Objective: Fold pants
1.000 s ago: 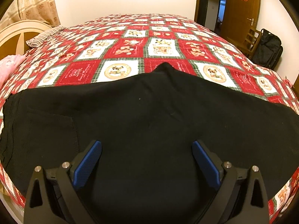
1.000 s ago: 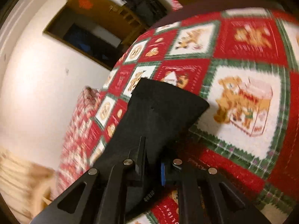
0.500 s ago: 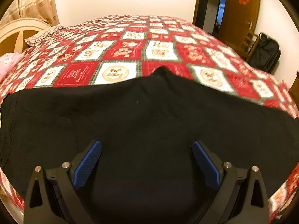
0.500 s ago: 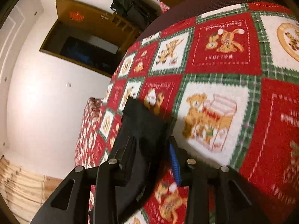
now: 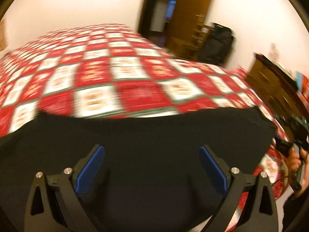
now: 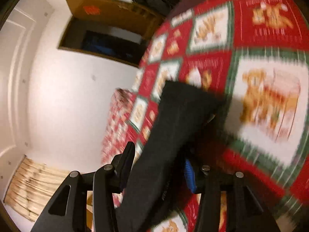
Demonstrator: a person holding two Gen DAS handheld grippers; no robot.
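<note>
We find the black pants point(image 5: 146, 147) spread flat across the near part of the bed point(image 5: 135, 73), on its red, white and green checked quilt. The left gripper point(image 5: 152, 166) is above the dark cloth with its jaws released and set wide; nothing is between the blue pads point(image 5: 90, 168). In the left wrist view the right gripper point(image 5: 295, 133) shows at the far right edge, held in a hand point(image 5: 295, 160) just beyond the pants' corner. The right wrist view is blurred: the right gripper's jaws are opening, with a band of the pants point(image 6: 173, 135) running between them. We cannot tell whether the pads touch the cloth. A door and a black bag stand beyond the bed.
</note>
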